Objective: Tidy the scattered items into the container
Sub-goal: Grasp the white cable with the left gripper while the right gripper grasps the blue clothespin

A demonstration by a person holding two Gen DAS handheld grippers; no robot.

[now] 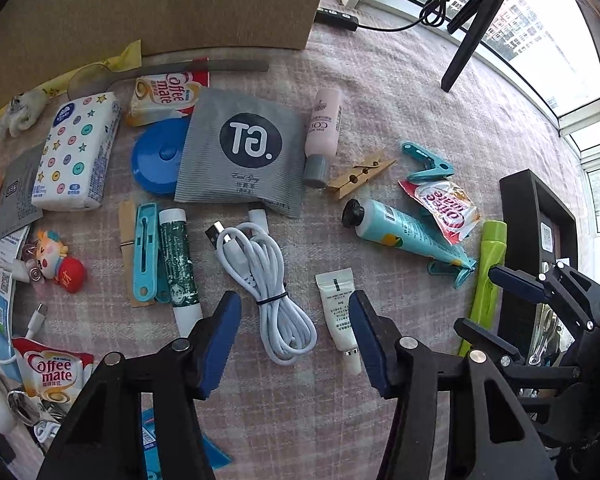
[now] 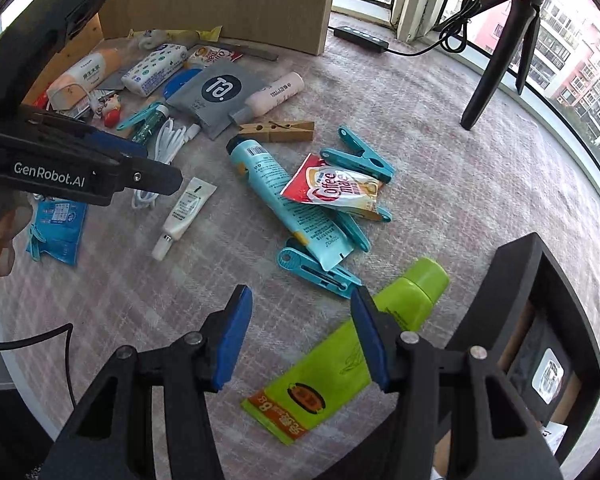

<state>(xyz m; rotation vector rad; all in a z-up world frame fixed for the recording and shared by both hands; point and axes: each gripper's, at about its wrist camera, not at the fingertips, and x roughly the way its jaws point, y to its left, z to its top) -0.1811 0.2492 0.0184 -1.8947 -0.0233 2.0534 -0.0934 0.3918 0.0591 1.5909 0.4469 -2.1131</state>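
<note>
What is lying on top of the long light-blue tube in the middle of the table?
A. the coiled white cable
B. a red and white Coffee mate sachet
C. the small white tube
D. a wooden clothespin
B: the Coffee mate sachet overlaps the upper side of the light-blue tube, while the clothespin, cable and small white tube all lie apart from it.

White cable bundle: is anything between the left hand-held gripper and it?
Nothing visible. The left hand-held gripper is open directly over the white cable bundle, with only a small white tube lying beside its right finger.
</note>
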